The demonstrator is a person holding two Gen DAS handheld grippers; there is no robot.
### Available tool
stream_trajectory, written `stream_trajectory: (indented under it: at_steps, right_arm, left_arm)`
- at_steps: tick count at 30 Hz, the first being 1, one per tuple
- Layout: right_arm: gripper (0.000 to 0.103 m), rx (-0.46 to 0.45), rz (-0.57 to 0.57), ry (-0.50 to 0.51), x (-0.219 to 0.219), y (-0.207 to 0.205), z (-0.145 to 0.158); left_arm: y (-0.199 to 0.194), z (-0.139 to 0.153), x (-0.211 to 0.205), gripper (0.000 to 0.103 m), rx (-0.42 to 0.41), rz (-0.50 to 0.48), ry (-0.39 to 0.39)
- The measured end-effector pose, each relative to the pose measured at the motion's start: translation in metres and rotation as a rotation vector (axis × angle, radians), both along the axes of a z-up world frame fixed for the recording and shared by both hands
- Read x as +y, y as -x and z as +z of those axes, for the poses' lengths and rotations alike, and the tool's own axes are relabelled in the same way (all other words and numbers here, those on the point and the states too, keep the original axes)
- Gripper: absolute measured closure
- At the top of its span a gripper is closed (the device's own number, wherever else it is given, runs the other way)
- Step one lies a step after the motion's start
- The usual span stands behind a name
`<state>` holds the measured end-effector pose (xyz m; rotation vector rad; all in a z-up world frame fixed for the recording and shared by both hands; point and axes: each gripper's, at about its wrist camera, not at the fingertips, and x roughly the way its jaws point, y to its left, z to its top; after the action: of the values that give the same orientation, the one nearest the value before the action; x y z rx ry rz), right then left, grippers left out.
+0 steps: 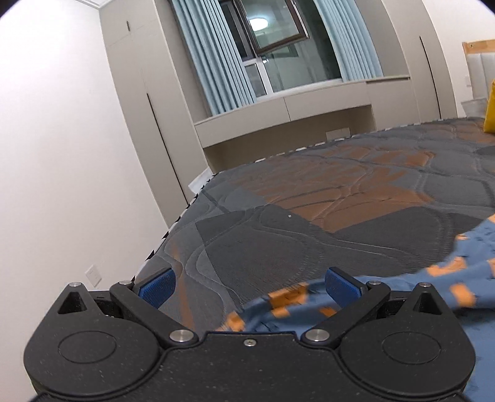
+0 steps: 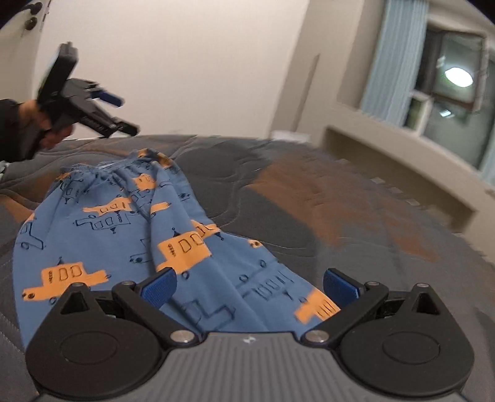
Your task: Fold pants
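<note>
- The pants [image 2: 130, 235] lie on the mattress [image 2: 309, 198], legs together, reaching forward from between the right gripper [image 2: 249, 289]'s spread fingers.
- The left gripper [image 1: 249, 286] hovers empty, fingers wide apart, cloth under its right finger.
- Judged progress: lengthwise fold apparently done; crosswise folds not yet made.

A white wall [image 1: 62, 154] met tall beige cupboards [image 1: 139, 102] flanking a window [image 1: 278, 46] hung with pale blue curtains [image 1: 213, 62]. A round ceiling light [image 1: 259, 23] was reflected in the dark glass. Below the sill ran a beige ledge [image 1: 278, 108]. A bed [image 1: 340, 191] with a grey-and-orange quilted mattress filled the foreground.
</note>
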<state>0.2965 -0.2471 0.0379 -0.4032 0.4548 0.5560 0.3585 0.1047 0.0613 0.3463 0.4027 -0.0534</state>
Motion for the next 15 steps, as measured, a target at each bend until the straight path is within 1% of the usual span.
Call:
stream_trajectory:
  at_steps: [2,4,5,7,9,10,11,13,14,15]
  right_arm:
    - [0.000,0.037,0.021,0.011,0.004,-0.032,0.001]
    - [0.000,0.059,0.028,0.032,0.007,-0.059,-0.002]
    - [0.000,0.080,0.031,0.026,0.007,-0.074,-0.004]
    - [0.000,0.142,0.042,-0.030,0.001,-0.097,-0.010]
    - [0.000,0.206,0.067,-0.096,-0.007,-0.118,-0.017]
    - [0.000,0.237,0.072,-0.109,-0.010,-0.127,-0.019]
    - [0.001,0.265,0.075,-0.109,-0.013,-0.136,-0.024]
    - [0.007,0.323,0.095,-0.093,-0.013,-0.148,-0.033]
    - [0.008,0.352,0.108,-0.089,-0.012,-0.153,-0.037]
    - [0.011,0.377,0.118,-0.081,-0.011,-0.157,-0.041]
  left_arm:
    - [-0.022,-0.004,0.008,0.000,0.043,-0.021,-0.006]
    - [-0.042,-0.012,0.016,0.000,0.108,-0.069,-0.006]
    - [-0.049,-0.016,0.020,0.000,0.139,-0.093,-0.003]
    - [-0.058,-0.026,0.024,0.000,0.192,-0.131,0.000]
    - [-0.065,-0.034,0.026,0.000,0.208,-0.159,-0.021]
    - [-0.068,-0.037,0.026,0.000,0.211,-0.165,-0.033]
    - [-0.071,-0.039,0.026,0.001,0.219,-0.165,-0.041]
    - [-0.079,-0.041,0.029,0.001,0.238,-0.165,-0.028]
    - [-0.083,-0.041,0.031,0.004,0.246,-0.164,-0.018]
    - [-0.086,-0.042,0.032,0.007,0.258,-0.162,-0.008]
